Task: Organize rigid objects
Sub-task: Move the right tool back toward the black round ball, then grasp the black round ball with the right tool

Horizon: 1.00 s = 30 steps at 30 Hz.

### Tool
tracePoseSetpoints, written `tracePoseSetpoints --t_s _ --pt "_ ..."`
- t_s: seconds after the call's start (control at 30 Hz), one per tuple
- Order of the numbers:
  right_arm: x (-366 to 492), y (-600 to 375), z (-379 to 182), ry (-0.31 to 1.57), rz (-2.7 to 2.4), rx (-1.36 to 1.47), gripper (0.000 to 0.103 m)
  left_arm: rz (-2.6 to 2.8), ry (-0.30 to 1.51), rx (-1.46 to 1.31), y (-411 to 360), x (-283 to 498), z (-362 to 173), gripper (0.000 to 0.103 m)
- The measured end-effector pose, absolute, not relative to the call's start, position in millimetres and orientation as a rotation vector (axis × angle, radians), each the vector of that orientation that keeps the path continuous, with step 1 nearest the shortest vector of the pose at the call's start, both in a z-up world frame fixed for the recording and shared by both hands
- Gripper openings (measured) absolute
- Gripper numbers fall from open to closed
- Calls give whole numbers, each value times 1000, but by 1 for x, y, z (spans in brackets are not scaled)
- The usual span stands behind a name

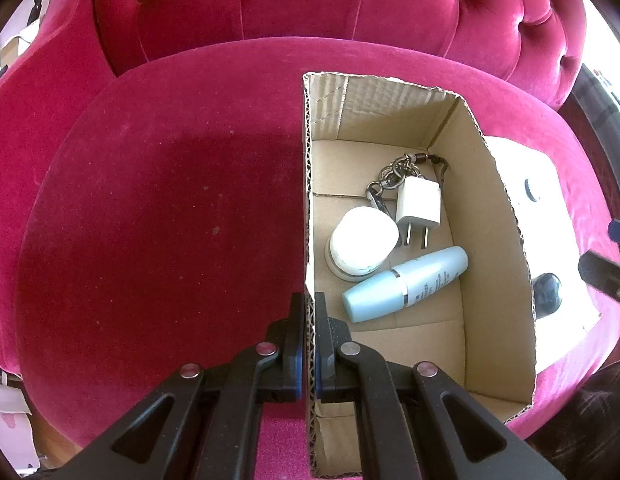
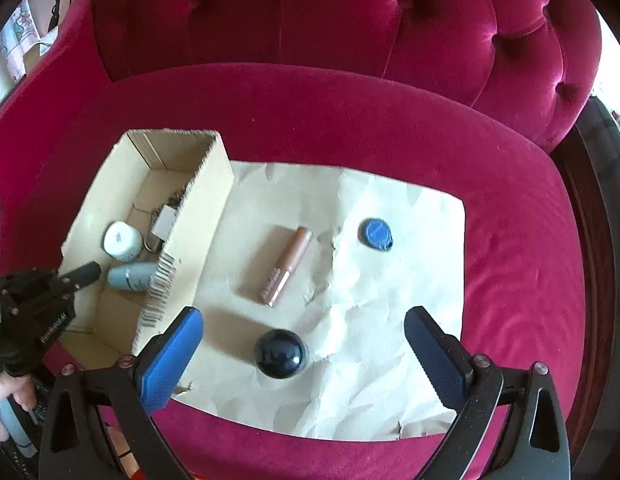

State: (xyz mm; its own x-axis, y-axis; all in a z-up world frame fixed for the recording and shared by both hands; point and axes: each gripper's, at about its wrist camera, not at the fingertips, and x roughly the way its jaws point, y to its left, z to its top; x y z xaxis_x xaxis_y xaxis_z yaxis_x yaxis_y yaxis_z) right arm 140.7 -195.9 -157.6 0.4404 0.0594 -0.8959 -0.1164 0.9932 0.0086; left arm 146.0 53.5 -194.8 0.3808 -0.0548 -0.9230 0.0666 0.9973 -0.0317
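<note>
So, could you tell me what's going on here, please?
A person is sorting small items into a cardboard box on a red chair. The left gripper is shut on the box wall. The right gripper hangs open above a dark ball on the paper; a tube and blue tag remain outside.

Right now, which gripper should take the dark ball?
Right. The right gripper is open with the dark ball between its fingers on the paper; the left gripper is shut on the cardboard box wall.
</note>
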Motion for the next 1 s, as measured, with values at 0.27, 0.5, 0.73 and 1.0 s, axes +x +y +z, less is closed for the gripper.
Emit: tracePoseSetpoints --t_s 0.27,0.5,0.73,1.0 --pt "131 -199 -184 1137 84 -72 102 -77 1177 13 52 145 -195 3" --pt "128 -200 -202 1154 81 -54 102 -75 1177 19 51 144 -195 3" --pt "127 -197 -211 1166 80 -36 102 -75 1176 22 51 143 -195 3" --pt "124 -197 -211 1170 97 -16 80 -74 1176 22 51 143 -194 3"
